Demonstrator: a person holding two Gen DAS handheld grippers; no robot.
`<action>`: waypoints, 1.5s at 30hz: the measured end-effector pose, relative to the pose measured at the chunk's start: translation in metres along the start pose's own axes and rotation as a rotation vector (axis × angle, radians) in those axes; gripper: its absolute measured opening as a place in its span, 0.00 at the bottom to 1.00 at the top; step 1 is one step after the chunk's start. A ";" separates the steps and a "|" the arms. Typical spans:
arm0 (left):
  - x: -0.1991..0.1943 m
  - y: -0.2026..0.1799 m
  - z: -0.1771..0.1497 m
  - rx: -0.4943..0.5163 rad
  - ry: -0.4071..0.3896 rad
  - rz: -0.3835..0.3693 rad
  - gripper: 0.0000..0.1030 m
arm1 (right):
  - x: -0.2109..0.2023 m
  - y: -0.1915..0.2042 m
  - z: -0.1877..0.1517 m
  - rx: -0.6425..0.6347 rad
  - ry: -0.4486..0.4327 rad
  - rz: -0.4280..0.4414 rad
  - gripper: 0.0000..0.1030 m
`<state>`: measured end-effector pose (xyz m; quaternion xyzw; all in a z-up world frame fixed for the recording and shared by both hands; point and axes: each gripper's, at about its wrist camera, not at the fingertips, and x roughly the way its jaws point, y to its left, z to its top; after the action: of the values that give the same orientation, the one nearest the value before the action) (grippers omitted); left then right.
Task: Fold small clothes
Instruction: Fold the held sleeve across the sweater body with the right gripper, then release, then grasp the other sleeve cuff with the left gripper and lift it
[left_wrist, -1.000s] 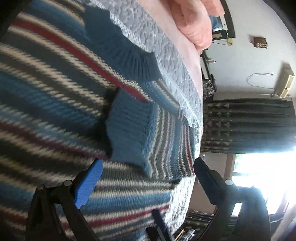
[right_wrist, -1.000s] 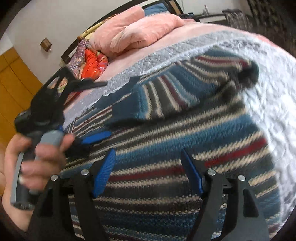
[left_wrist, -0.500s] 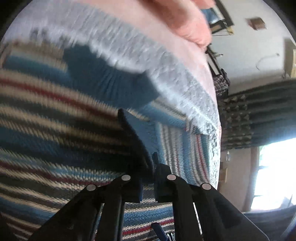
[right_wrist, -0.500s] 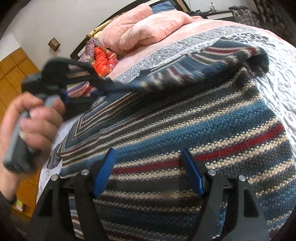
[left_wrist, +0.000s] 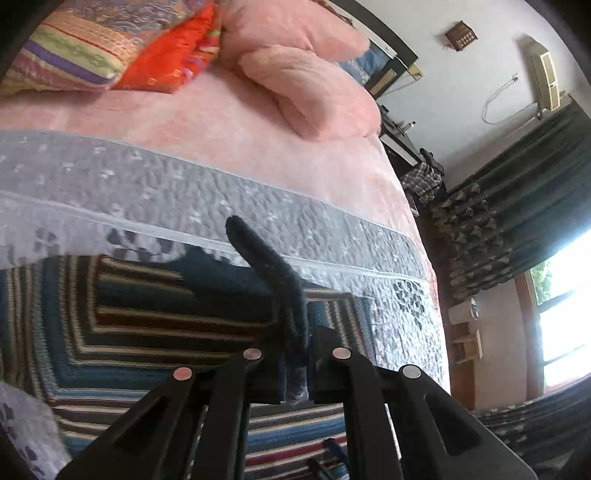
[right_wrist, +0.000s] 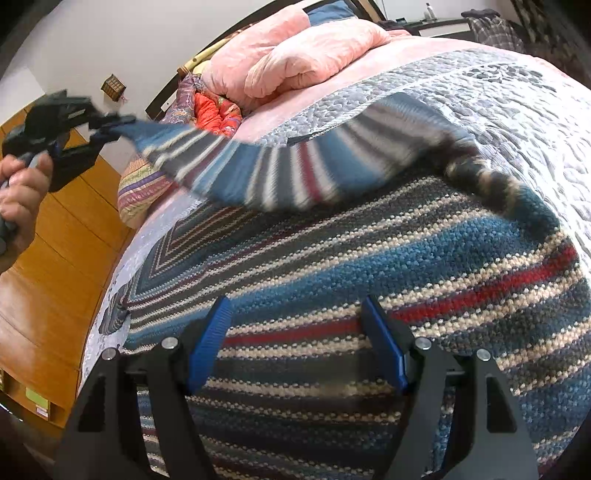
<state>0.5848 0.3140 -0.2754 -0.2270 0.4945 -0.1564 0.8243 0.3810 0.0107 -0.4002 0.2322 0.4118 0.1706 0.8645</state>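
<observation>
One garment is under work: a striped knitted sweater (right_wrist: 369, 266) lying flat on the grey quilted bedspread (right_wrist: 517, 110), its body spread across the near part of the bed in the right wrist view.

We find the left gripper (left_wrist: 295, 354) pressed together on the dark blue ribbed cuff (left_wrist: 273, 273) of one sleeve (right_wrist: 266, 173). In the right wrist view that gripper (right_wrist: 110, 127) is held up at the far left by a hand (right_wrist: 18, 199), and the sleeve hangs in the air as a stretched band from the cuff back to the shoulder at the right. The sleeve is blurred, so we cannot state its exact shape.

We find the right gripper (right_wrist: 295, 343) spread, its blue pads (right_wrist: 208, 343) apart, low over the sweater's body and holding nothing. Whether the pads touch the knit cannot be settled from these views.

Assessment of progress: early. The sweater's body is laid out and appears reasonably flat; no fold of the body is visible. The lifted sleeve is mid-fold at best and not yet laid down. What looks like the second sleeve lies at the near left, apparently unfolded. We judge that remaining work includes laying this sleeve across the body, treating the other sleeve, and then folding the body itself.

Pink blankets (right_wrist: 295, 55) and coloured pillows (left_wrist: 92, 48) occupy the far end of the bed, well apart from the garment.
</observation>
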 end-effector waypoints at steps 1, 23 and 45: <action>-0.001 0.006 0.000 -0.002 0.000 0.005 0.07 | 0.001 -0.001 0.001 0.001 0.001 0.001 0.71; 0.027 0.143 -0.077 -0.177 -0.057 0.397 0.54 | 0.009 0.001 0.001 0.005 0.007 0.003 0.71; -0.146 0.334 -0.106 -0.493 -0.271 0.327 0.73 | 0.010 0.013 -0.002 -0.058 0.022 0.011 0.71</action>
<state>0.4343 0.6443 -0.3871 -0.3560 0.4334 0.1339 0.8170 0.3840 0.0264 -0.4004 0.2072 0.4148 0.1899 0.8654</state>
